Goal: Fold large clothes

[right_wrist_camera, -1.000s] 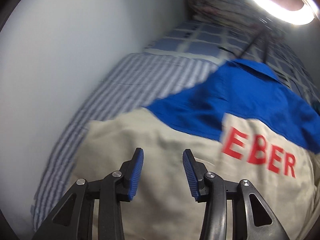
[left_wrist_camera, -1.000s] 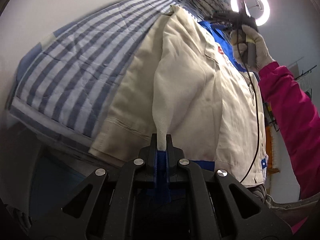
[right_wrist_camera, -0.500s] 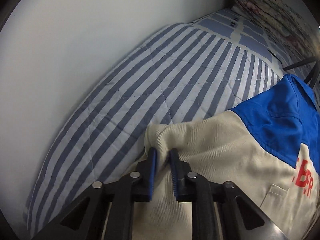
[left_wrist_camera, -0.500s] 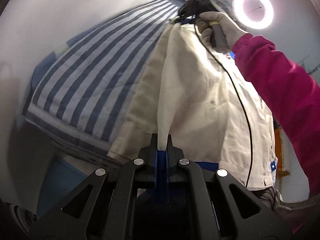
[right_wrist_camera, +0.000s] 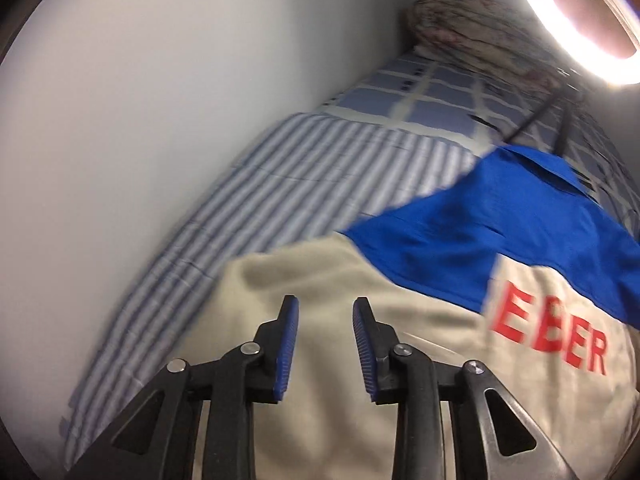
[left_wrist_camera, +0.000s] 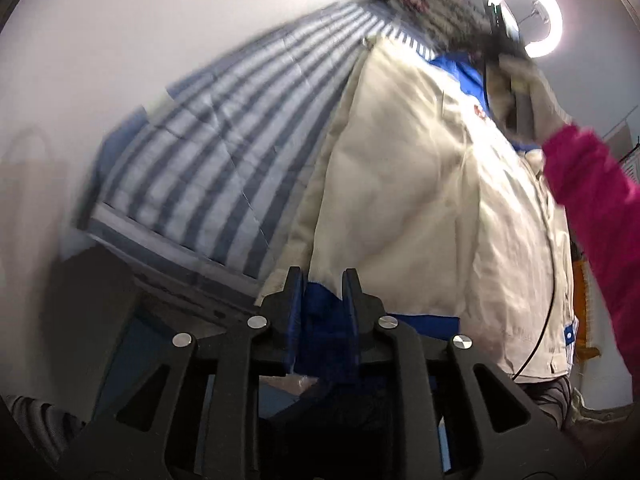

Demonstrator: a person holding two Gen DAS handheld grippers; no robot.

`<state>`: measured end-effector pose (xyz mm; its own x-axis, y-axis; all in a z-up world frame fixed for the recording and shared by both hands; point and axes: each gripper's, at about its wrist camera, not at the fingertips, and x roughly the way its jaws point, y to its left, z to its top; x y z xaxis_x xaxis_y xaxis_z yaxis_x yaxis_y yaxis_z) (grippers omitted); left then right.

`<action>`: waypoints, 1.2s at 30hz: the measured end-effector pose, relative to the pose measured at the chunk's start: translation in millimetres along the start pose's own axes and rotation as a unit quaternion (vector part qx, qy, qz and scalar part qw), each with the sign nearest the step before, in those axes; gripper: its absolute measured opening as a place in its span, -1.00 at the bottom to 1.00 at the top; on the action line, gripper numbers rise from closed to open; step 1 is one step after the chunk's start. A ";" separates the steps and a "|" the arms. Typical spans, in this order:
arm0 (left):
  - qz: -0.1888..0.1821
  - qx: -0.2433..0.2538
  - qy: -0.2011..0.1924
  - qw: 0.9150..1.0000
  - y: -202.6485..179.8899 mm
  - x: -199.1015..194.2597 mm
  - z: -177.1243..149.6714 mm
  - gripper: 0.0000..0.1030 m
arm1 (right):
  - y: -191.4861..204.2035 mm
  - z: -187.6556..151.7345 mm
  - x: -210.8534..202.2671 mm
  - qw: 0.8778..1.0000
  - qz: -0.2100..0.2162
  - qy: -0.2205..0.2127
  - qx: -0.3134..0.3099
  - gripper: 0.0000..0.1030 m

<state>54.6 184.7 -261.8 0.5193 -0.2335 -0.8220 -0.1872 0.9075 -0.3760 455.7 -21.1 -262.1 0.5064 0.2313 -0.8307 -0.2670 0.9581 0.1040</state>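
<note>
A beige and blue jacket (left_wrist_camera: 420,200) lies spread on a bed under a blue-striped sheet (left_wrist_camera: 224,160) that reaches the white wall on the left. The left gripper (left_wrist_camera: 319,300) sits at the jacket's near hem, jaws apart with blue cloth between them, contact unclear. To the right, the right gripper (right_wrist_camera: 326,320) hovers over the beige cloth (right_wrist_camera: 320,360) beside red lettering (right_wrist_camera: 548,340), jaws apart and empty. A ring light (right_wrist_camera: 580,20) glows upper right.
</note>
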 end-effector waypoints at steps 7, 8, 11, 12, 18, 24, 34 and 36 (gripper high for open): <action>0.004 0.006 -0.009 1.000 -2.6 -13.1 -0.9 -0.64 | -45.7 -34.3 41.4 0.997 -0.047 0.068 0.006 -0.68; 0.000 0.001 -0.006 1.000 -1.2 -13.8 0.5 -0.63 | -45.9 -38.1 41.8 0.996 -0.052 0.065 -0.003 -0.67; -0.015 -0.014 0.000 1.000 8.8 -14.2 8.3 -0.49 | -43.4 -41.0 18.5 0.997 -0.056 0.058 0.001 -0.61; -0.023 -0.021 0.001 1.000 13.2 -12.1 14.2 -0.41 | -40.3 -42.6 8.9 0.997 -0.053 0.052 -0.005 -0.61; -0.066 -0.044 0.015 0.997 23.1 -1.8 27.9 -0.27 | 4.0 -92.0 -85.6 0.994 0.087 0.025 -0.054 -0.54; -0.092 -0.070 0.022 0.993 28.9 14.7 36.4 -0.27 | 69.4 -191.6 -138.1 0.973 0.194 0.053 -0.110 -0.54; -0.049 -0.056 0.036 0.997 26.8 44.0 31.8 -0.27 | 111.6 -287.3 -114.6 0.974 0.128 0.078 -0.172 -0.52; -0.049 -0.053 0.033 0.997 26.1 44.3 30.6 -0.27 | 112.6 -285.9 -118.5 0.974 0.120 0.081 -0.172 -0.52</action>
<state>98.2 208.8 -294.9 0.4845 -0.3456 -0.8037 -0.2271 0.8375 -0.4970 131.2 11.1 -308.4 0.2669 0.3857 -0.8832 -0.6346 0.7600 0.1402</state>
